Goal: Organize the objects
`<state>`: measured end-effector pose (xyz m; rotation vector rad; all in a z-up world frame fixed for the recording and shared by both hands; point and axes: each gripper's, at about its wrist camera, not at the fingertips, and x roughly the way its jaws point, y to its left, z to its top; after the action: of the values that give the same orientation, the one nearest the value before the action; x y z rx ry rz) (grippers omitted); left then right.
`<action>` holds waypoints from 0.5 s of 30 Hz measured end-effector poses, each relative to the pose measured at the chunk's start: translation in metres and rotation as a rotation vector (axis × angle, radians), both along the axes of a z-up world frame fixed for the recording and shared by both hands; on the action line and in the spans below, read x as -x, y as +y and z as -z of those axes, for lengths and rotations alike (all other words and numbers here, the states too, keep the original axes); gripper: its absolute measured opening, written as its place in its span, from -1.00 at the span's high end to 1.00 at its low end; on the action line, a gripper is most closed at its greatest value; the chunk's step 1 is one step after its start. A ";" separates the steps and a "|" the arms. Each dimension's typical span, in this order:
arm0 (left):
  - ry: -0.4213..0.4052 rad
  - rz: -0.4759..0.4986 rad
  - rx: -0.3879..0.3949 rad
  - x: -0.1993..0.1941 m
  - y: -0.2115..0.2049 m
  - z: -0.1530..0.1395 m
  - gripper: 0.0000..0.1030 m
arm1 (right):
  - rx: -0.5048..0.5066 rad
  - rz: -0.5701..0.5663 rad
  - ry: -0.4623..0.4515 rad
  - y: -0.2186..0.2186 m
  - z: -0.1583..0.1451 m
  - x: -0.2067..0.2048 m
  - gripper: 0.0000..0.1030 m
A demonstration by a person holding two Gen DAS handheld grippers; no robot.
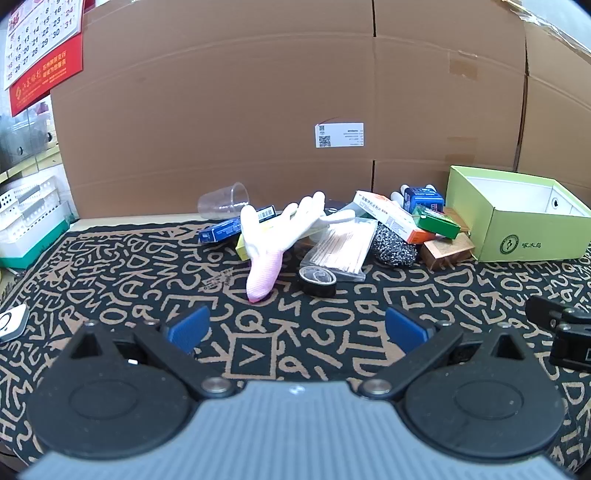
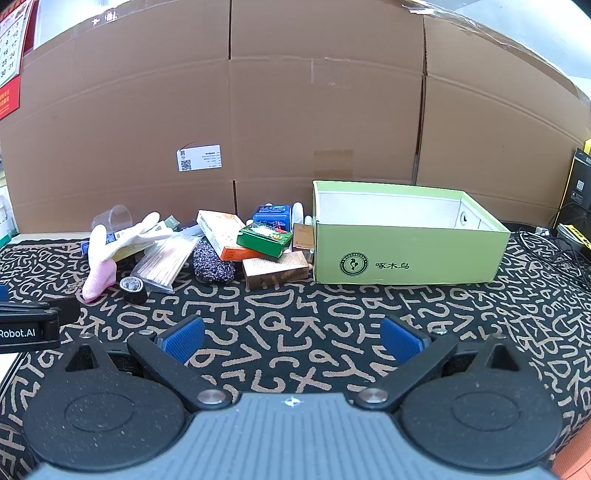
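I am holding both grippers spread wide and empty, my left gripper (image 1: 295,328) nearer the pink-cuffed glove (image 1: 275,240) lying at twelve o'clock, cuff toward me, while my right gripper (image 2: 293,338) is facing the green box (image 2: 410,254) at one o'clock.

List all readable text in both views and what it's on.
"啄木鸟": green box, front wall, beside a round logo whose ring text is too small.
"Robot.AI": left gripper's body, seen at the right wrist view's left edge.
Dates such as "29", "30", "31": wall calendar.
White shipping label, small cartons: too small or blurred.
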<state>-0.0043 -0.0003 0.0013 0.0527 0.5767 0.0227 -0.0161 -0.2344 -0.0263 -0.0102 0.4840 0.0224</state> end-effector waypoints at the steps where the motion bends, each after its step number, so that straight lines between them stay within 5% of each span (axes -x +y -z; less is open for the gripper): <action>1: 0.000 0.000 0.000 0.000 0.000 0.000 -1.00 | 0.000 0.000 0.000 0.000 0.000 0.000 -1.00; 15: 0.000 0.000 -0.002 0.001 -0.002 -0.001 -1.00 | 0.000 0.002 0.002 0.000 0.000 0.000 -1.00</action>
<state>-0.0049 -0.0024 0.0025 0.0546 0.5762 0.0231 -0.0157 -0.2343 -0.0267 -0.0097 0.4863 0.0209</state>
